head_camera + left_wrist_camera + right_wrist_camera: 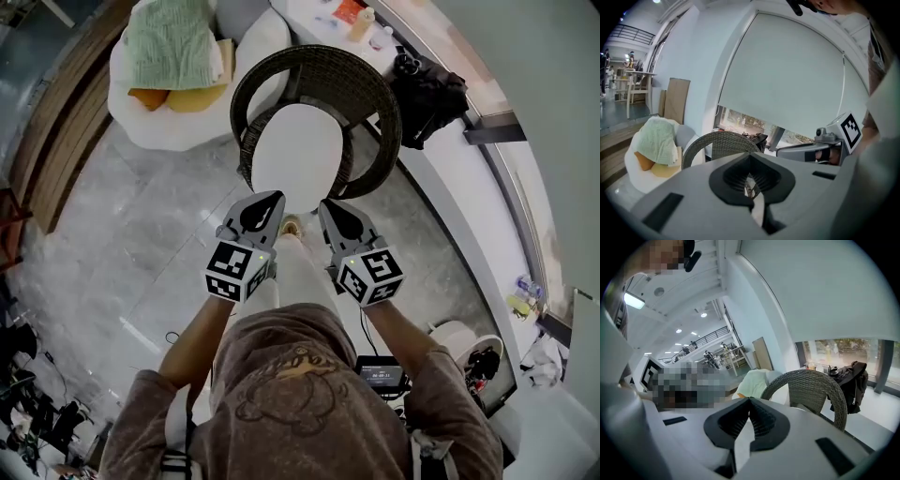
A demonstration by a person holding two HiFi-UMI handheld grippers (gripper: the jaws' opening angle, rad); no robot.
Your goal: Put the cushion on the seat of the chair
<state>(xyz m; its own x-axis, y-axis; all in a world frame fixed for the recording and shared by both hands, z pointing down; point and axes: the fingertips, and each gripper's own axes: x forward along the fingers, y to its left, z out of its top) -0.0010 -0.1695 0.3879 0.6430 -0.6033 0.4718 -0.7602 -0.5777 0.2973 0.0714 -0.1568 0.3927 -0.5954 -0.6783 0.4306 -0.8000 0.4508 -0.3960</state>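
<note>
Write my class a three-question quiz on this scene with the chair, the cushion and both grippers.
1. True or false: the white cushion lies on the seat of the wicker chair.
2. The blanket on the white armchair is: A green, B red, C black.
3. Fill in: the left gripper and the right gripper both have their jaws ____.
Key: 1 true; 2 A; 3 shut.

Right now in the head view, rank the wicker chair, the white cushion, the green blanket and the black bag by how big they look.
1. wicker chair, clearly the largest.
2. white cushion and green blanket: too alike to rank.
3. black bag, the smallest, though not by much.
</note>
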